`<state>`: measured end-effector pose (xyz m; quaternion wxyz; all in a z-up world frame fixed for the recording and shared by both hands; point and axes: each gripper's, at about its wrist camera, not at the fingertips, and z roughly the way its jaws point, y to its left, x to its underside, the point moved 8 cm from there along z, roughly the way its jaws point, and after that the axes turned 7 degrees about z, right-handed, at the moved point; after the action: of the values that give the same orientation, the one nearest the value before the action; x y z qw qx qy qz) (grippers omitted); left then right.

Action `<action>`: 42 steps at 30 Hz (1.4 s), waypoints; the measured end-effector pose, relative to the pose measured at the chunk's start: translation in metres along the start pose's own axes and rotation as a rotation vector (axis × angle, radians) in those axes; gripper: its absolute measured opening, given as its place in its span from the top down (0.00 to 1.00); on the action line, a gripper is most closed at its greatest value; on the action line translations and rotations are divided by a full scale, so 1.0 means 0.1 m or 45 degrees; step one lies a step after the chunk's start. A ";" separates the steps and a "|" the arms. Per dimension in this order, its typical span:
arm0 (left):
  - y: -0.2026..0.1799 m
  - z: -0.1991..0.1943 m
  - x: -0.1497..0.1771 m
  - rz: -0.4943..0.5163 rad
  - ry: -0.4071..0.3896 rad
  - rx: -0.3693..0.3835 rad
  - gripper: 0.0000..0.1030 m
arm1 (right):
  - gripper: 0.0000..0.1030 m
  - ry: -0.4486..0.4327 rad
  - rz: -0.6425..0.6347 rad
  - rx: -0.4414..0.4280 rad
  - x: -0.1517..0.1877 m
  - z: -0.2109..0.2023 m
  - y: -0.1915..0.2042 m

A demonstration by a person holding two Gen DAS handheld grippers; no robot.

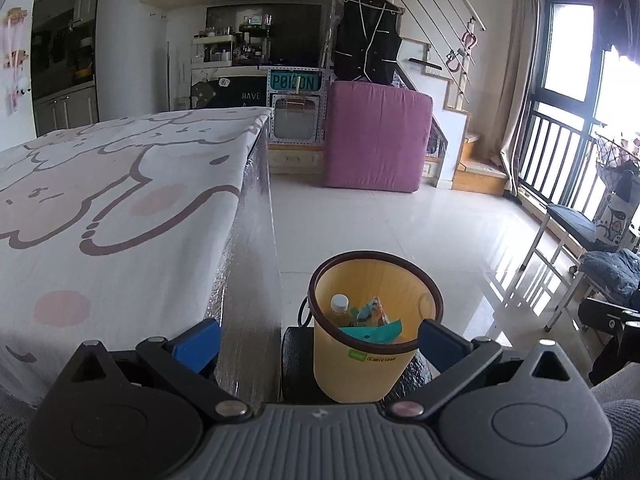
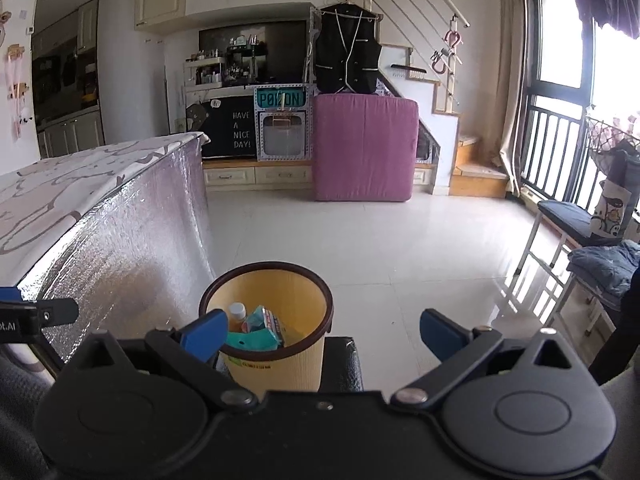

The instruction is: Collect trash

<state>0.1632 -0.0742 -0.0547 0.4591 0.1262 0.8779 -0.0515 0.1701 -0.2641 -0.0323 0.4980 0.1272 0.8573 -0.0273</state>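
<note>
Blue pads tip the fingers of both grippers, and on each the fingers stand wide apart with nothing between them. Our left gripper (image 1: 320,340) hangs over the table's corner and the yellow bin (image 1: 360,364); one of its fingers (image 1: 198,344) sits above the cloth, the other just past the bin's rim. Our right gripper (image 2: 324,336) hangs a little to the right, its left finger overlapping the bin (image 2: 276,360) in view.

The bin, with a dark brown rim, stands upright just beside the table (image 1: 120,216), on or against a black block (image 2: 344,364); we cannot tell which. Inside lie a bottle (image 1: 340,308) with a white cap, a colourful wrapper (image 1: 374,312) and a teal scrap (image 1: 374,334).

The table is covered by a cloth with a pink cartoon print, and its side (image 2: 132,240) is clad in silver foil, rising close along the bin's left. To the right a white-framed bench (image 2: 568,240) carries folded blue fabric.

Beyond the bin the pale tiled floor (image 2: 360,240) lies open up to a purple mattress (image 2: 364,148) propped upright, with a black vest (image 2: 346,52) hanging above it, a cabinet at its left and stairs at its right.
</note>
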 end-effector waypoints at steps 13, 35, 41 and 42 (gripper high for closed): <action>-0.01 -0.01 0.02 0.013 -0.028 -0.009 0.00 | 0.00 -0.058 0.019 0.000 0.00 -0.07 -0.03; -0.02 -0.04 0.00 0.017 -0.039 -0.015 0.00 | 0.00 -0.056 0.009 0.006 0.01 -0.06 -0.01; -0.02 -0.04 0.00 0.017 -0.039 -0.016 0.00 | 0.00 -0.056 0.009 0.007 0.01 -0.06 0.00; -0.02 -0.04 0.00 0.017 -0.039 -0.016 0.00 | 0.00 -0.056 0.009 0.007 0.01 -0.06 0.00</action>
<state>0.1596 -0.0750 -0.0523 0.4738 0.1284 0.8701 -0.0447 0.1644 -0.2634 -0.0300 0.5165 0.1310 0.8457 -0.0308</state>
